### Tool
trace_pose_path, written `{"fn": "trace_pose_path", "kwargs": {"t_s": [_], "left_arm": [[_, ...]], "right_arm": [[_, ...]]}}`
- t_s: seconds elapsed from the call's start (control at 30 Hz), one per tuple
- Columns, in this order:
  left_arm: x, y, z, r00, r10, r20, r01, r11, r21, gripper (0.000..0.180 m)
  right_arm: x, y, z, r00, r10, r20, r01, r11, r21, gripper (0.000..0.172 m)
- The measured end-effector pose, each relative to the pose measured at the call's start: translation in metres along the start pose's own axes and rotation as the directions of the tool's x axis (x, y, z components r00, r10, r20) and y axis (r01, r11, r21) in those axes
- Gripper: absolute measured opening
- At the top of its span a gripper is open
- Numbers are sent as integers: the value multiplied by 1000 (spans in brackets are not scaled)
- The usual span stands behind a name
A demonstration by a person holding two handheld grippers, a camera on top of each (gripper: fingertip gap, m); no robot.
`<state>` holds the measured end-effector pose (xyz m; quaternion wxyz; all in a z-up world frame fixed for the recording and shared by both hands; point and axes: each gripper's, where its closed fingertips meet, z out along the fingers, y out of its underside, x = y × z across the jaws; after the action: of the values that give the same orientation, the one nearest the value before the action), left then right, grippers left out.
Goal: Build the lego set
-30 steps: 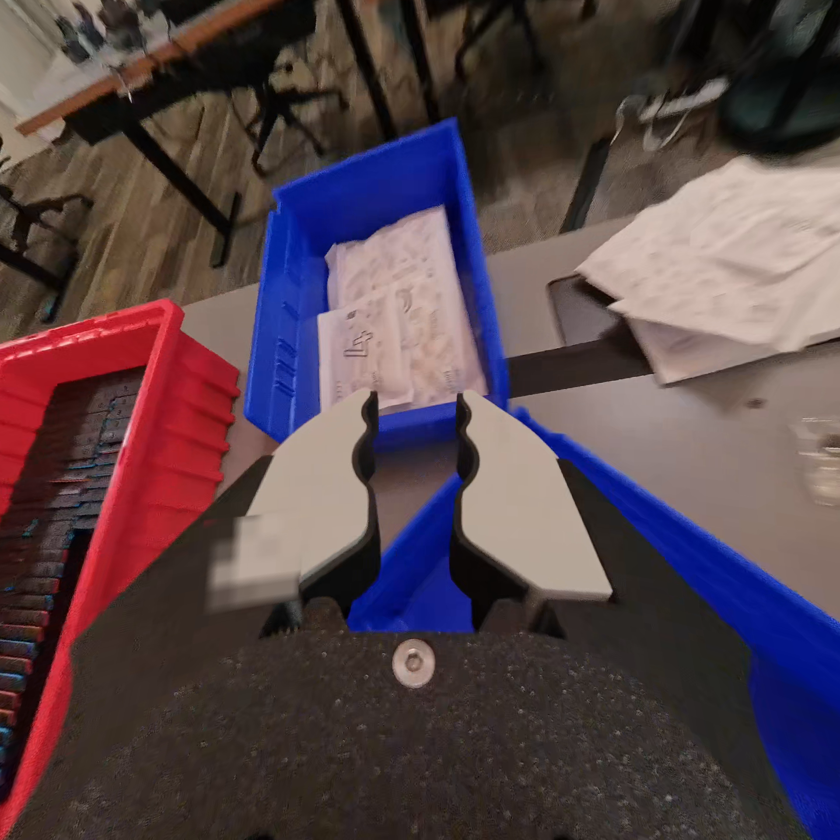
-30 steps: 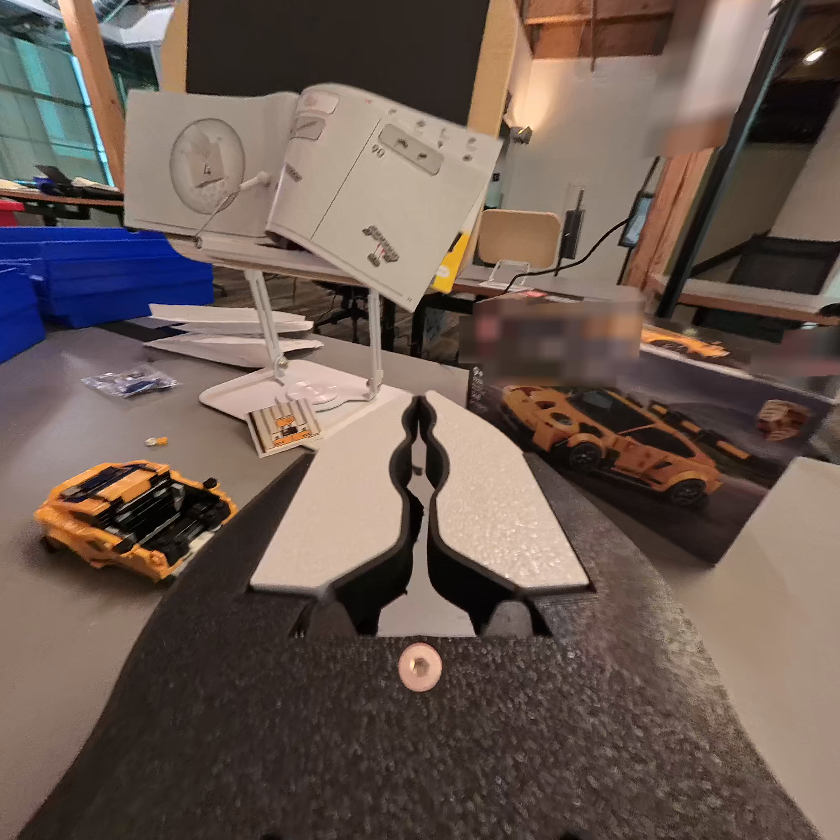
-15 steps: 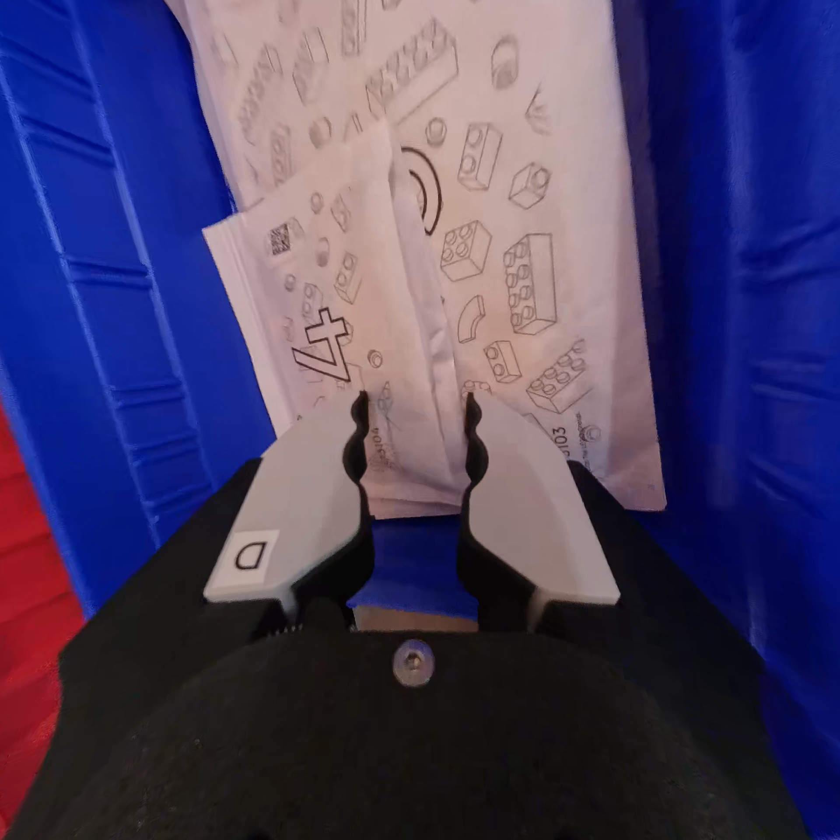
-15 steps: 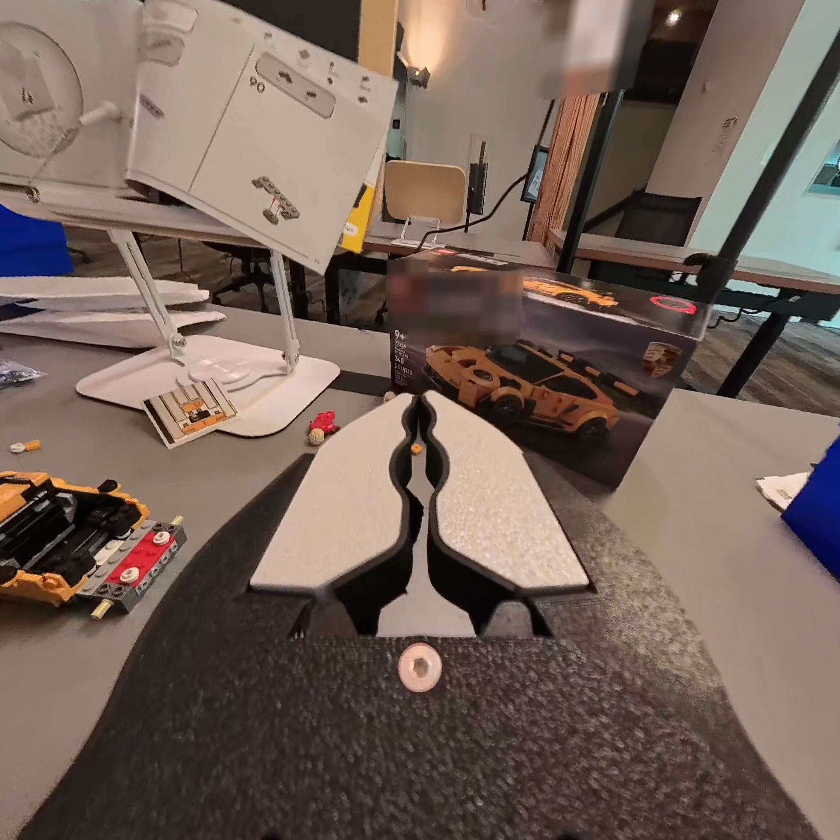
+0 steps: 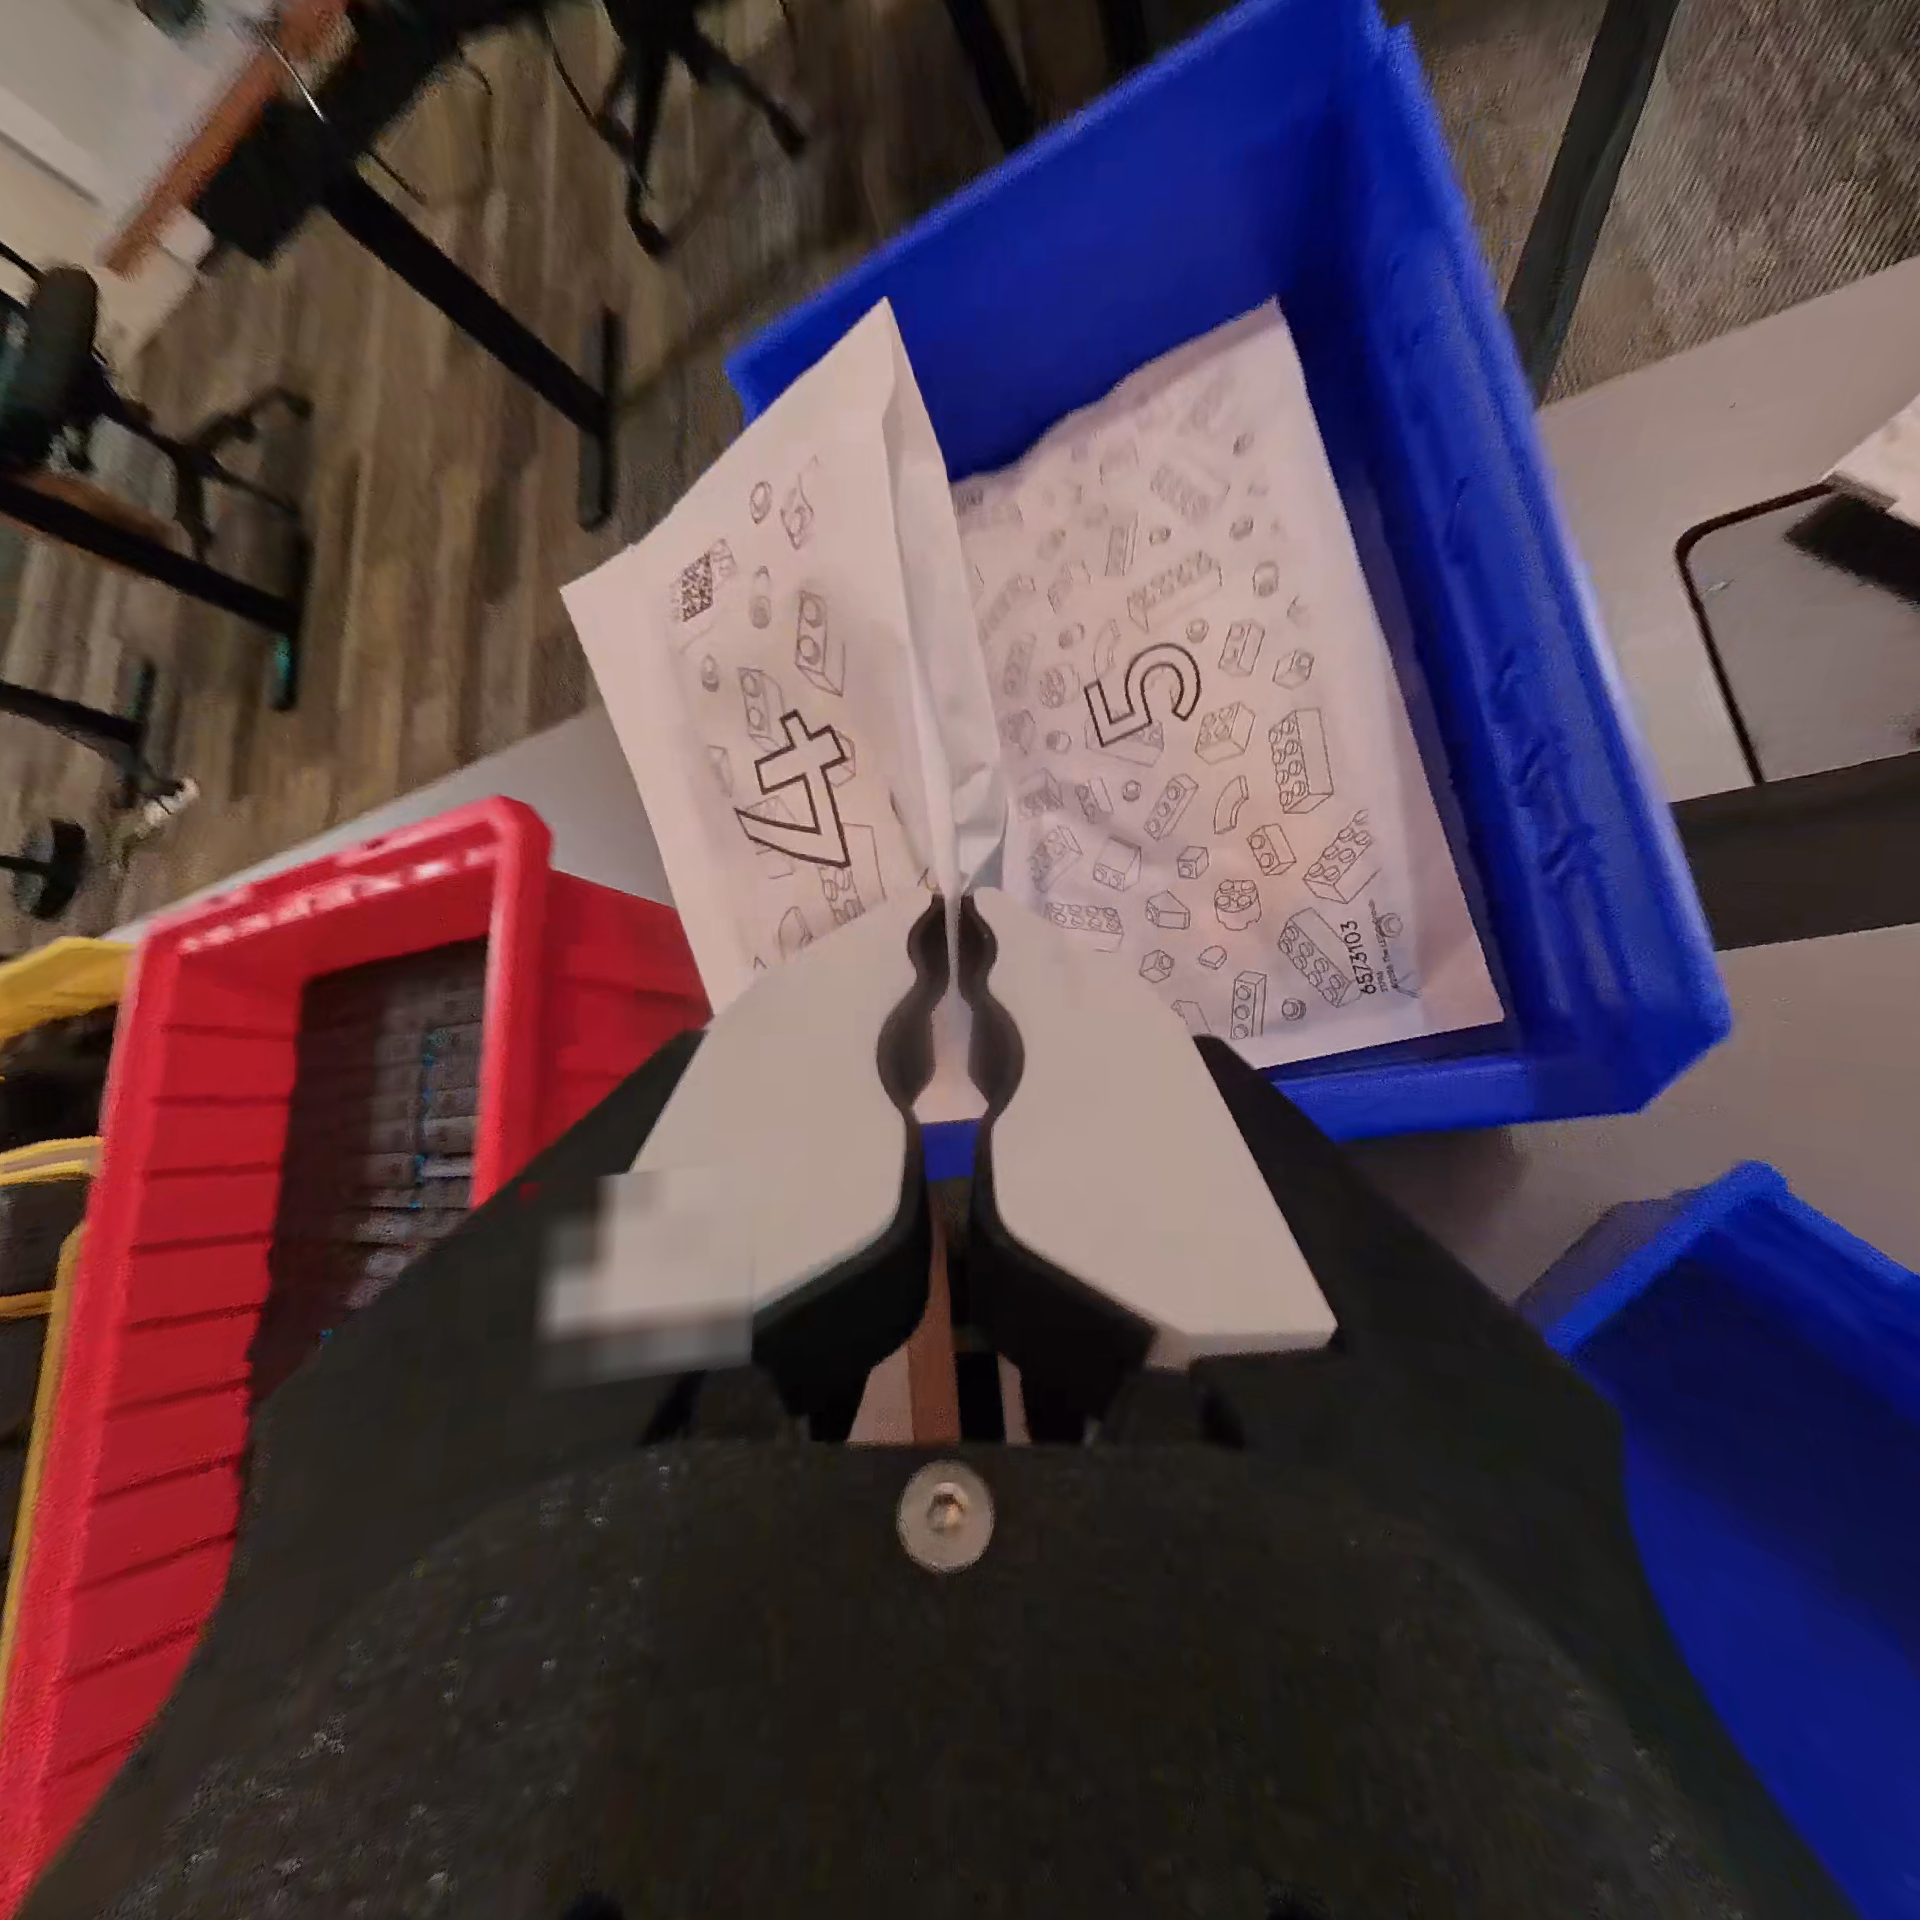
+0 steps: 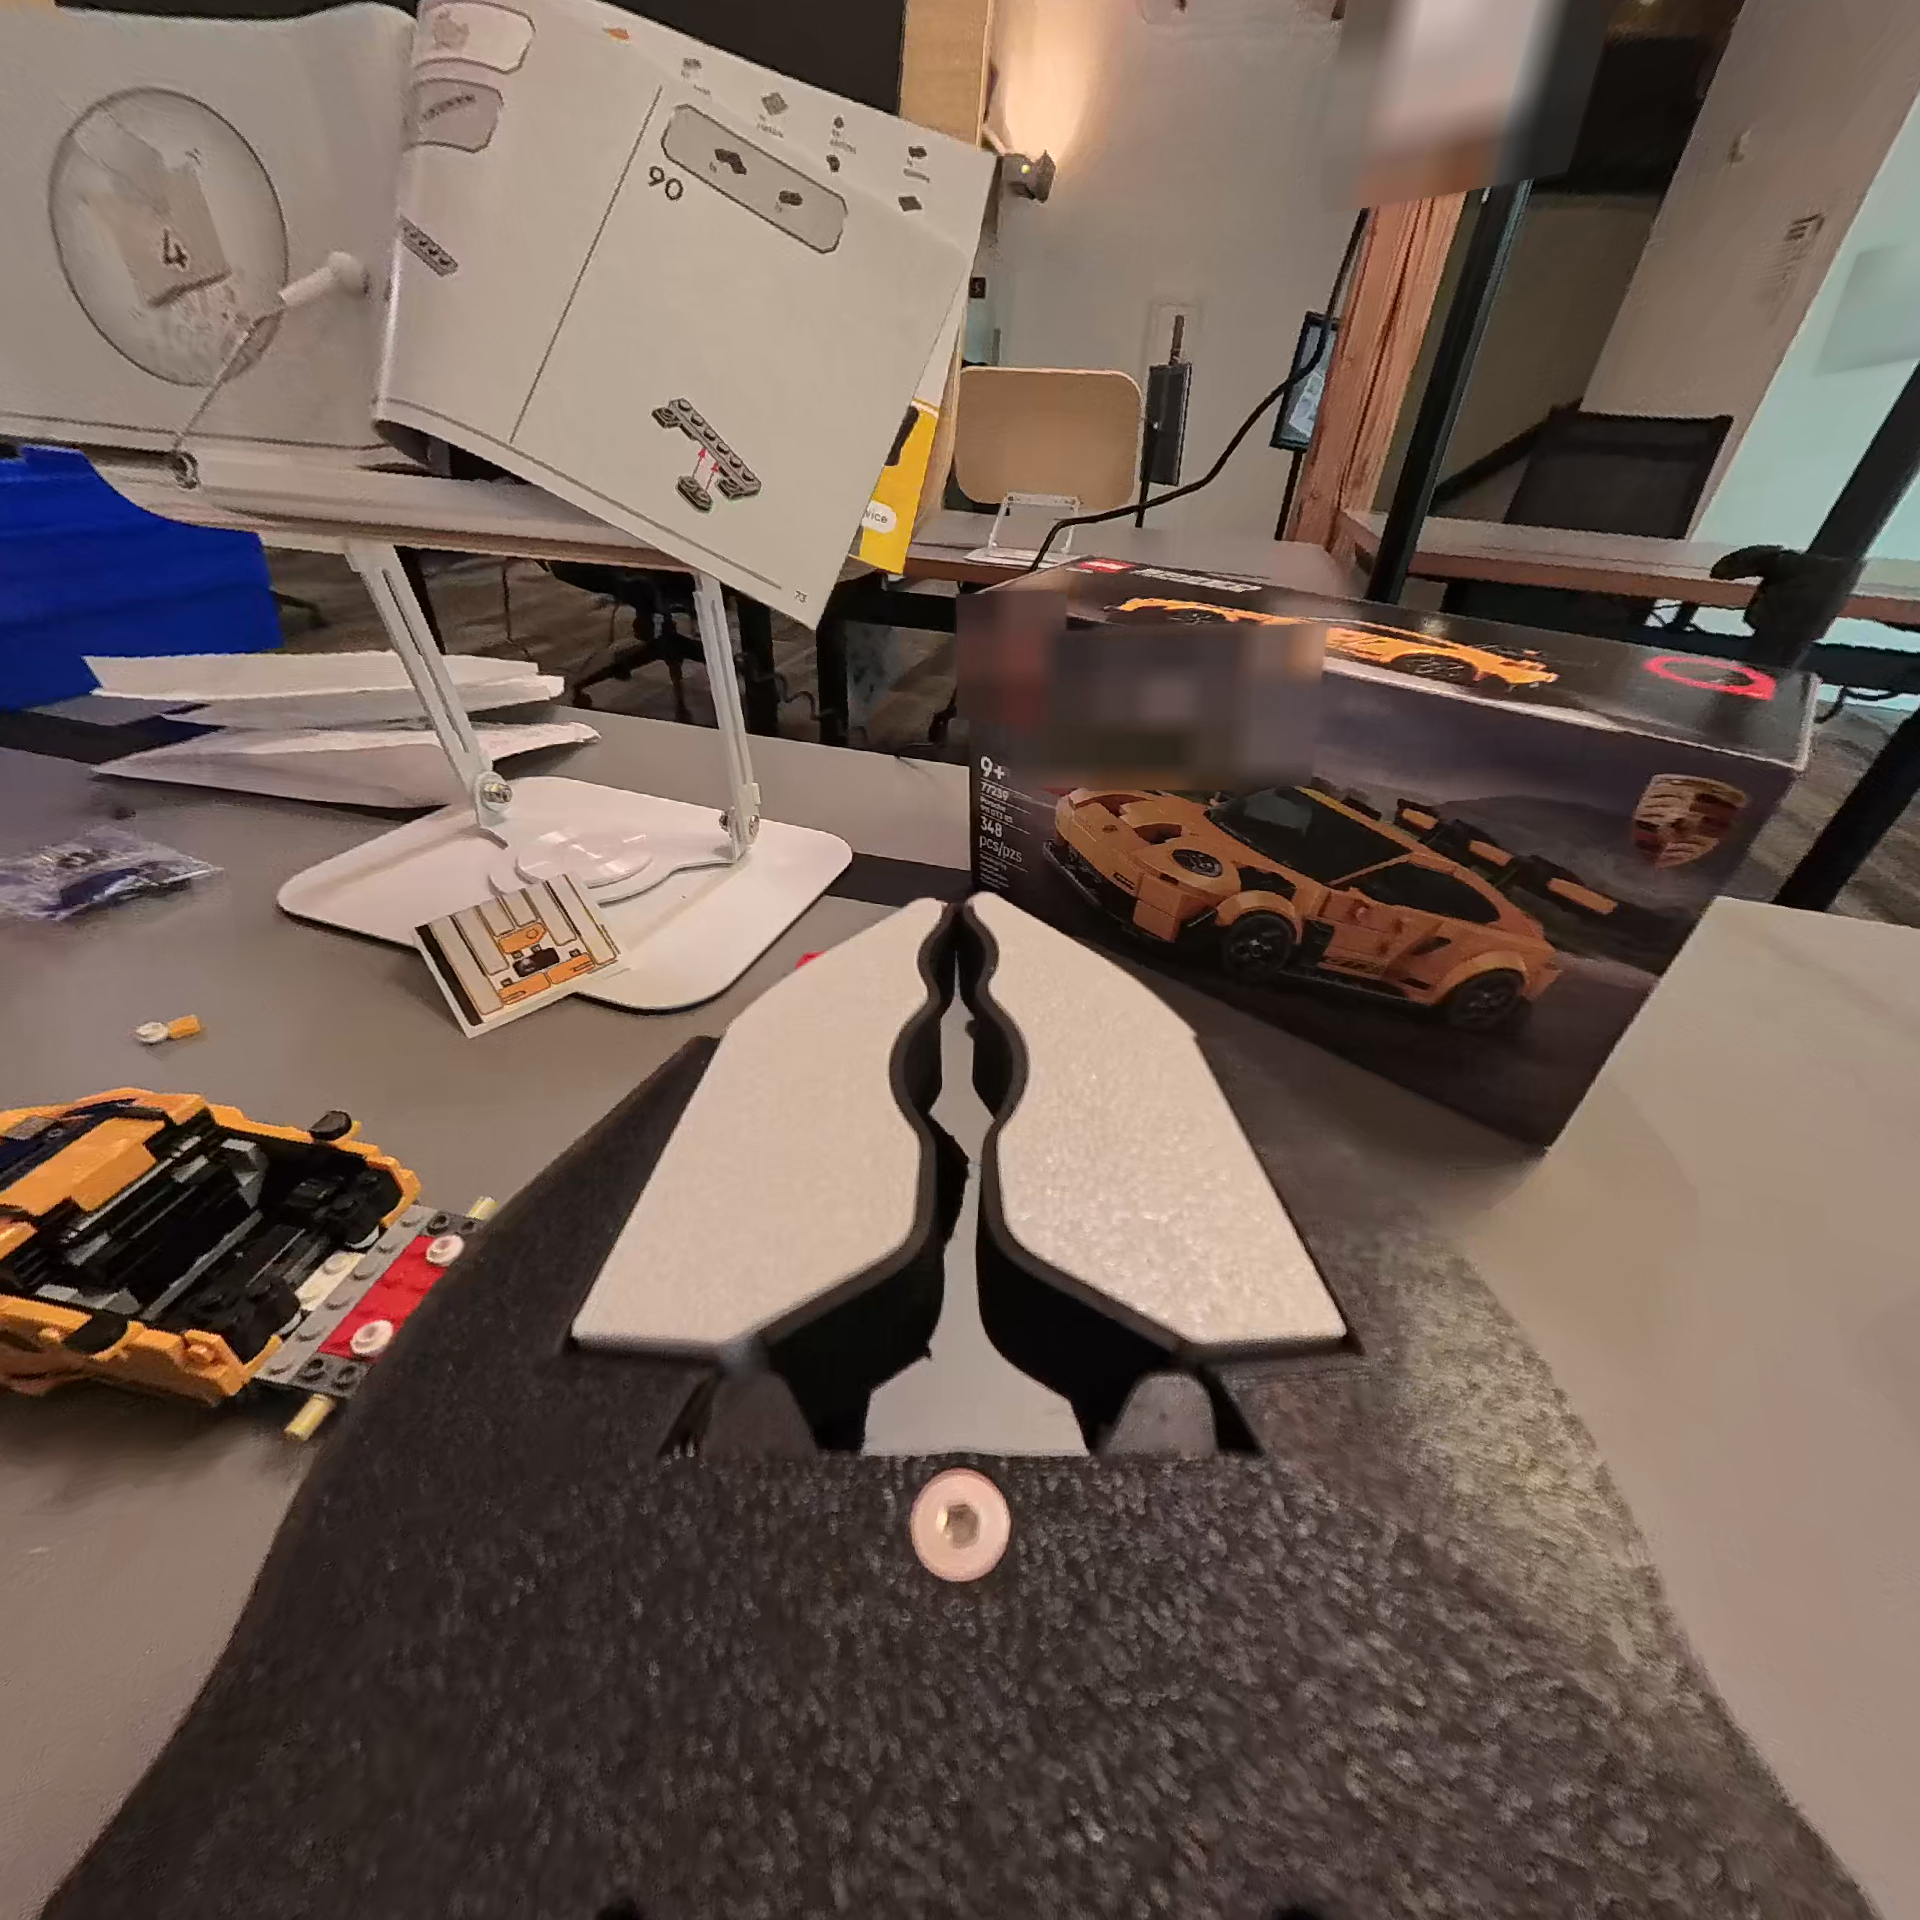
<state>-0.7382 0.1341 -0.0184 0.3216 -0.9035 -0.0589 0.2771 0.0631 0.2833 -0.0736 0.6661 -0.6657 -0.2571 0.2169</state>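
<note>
My left gripper (image 5: 951, 914) is shut on the edge of a white paper bag (image 5: 790, 665) printed with brick outlines and a large numeral. It holds the bag lifted over the near left part of a blue bin (image 5: 1507, 582). A second, larger white paper bag (image 5: 1226, 790) lies flat in that bin. My right gripper (image 6: 956, 914) is shut with nothing between its fingers, above the grey table (image 6: 1714, 1195). It is nearest to a dark box (image 6: 1382, 862) picturing an orange car, which stands just behind and to the right of the fingertips.
A red bin (image 5: 312, 1195) of dark parts stands left of the blue bin; another blue bin (image 5: 1766, 1455) is at the right. A partly built orange car (image 6: 177, 1236), a white stand (image 6: 582, 883) holding an open booklet (image 6: 665, 291), a sticker sheet (image 6: 520, 945) and torn paper bags (image 6: 332, 717) are on the table. There is about 80 centimeters between the tips of the two grippers.
My left gripper went down into the blue bin with its fingers apart, shut on the smaller paper bag and lifted it. My right gripper stayed shut and drifted slightly.
</note>
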Motion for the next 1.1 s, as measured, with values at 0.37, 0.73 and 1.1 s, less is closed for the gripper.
{"fn": "trace_pose_path", "kwargs": {"t_s": [0.37, 0.73, 1.1], "left_arm": [[105, -44, -168, 957, 261, 126, -290, 845, 450, 2], [378, -32, -298, 841, 529, 115, -440, 545, 714, 2], [527, 1, -309, 704, 647, 292, -621, 363, 694, 2]], "right_arm": [[-28, -24, -4, 991, -29, 128, 20, 997, 72, 0], [-123, -79, -13, 846, 19, 533, -92, 990, 110, 21], [-174, -55, -26, 552, 423, 718, -275, 906, -322, 60]]}}
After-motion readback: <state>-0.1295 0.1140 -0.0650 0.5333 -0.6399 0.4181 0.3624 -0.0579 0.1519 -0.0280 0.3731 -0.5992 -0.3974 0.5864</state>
